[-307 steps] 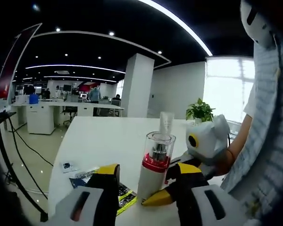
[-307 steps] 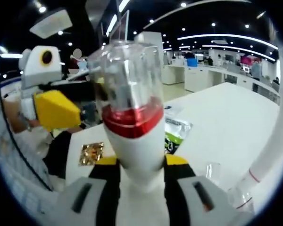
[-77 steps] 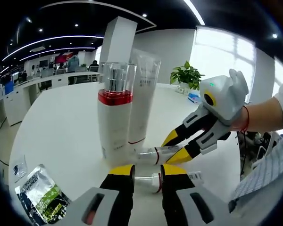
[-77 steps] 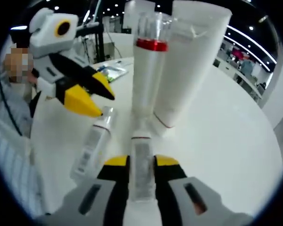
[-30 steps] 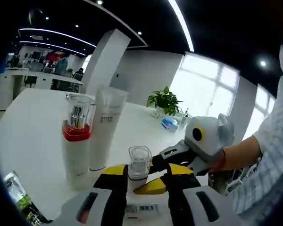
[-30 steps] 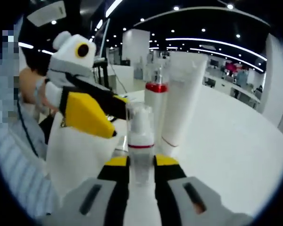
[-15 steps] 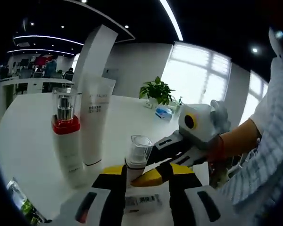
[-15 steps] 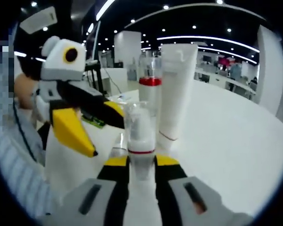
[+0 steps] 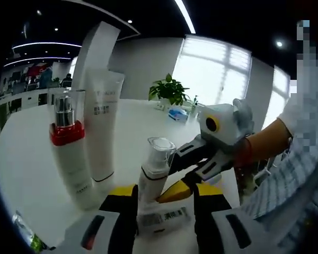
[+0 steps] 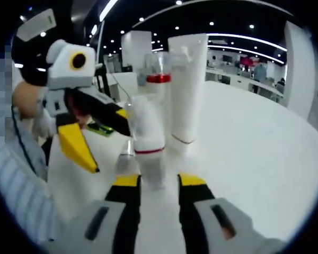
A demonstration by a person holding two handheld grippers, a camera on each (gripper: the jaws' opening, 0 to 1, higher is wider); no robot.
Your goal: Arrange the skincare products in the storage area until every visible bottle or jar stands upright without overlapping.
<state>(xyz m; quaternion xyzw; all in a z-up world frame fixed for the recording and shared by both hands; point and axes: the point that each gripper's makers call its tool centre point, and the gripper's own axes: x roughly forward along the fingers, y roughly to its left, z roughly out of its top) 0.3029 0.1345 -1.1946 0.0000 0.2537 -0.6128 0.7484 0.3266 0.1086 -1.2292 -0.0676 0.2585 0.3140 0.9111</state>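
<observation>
Between my left fingers (image 9: pixel 161 198) I hold a flat white tube, its barcode label (image 9: pixel 164 216) lying across the gap; the fingers are closed on it from both sides. Just past their tips stands the small clear-capped bottle (image 9: pixel 153 169), leaning a little toward my right. Further out and to the left of the fingers stand the red-collared pump bottle (image 9: pixel 69 151) and, touching it from behind, the tall white tube (image 9: pixel 102 127), both upright on the white tabletop (image 9: pixel 21 159).

My right fingers (image 10: pixel 159 185) are parted, with bare tabletop showing in the gap; they grip nothing. The small bottle (image 10: pixel 147 140) stands just beyond their tips, tilted to the left, and I cannot tell whether either tip still brushes its base. Behind it rise the pump bottle (image 10: pixel 158 79) and the tall tube (image 10: pixel 186 84), side by side. My left gripper (image 10: pixel 79 143) comes in from the left of that view, its yellow tip close beside the small bottle. A potted plant (image 9: pixel 168 90) sits far off on the tabletop.
</observation>
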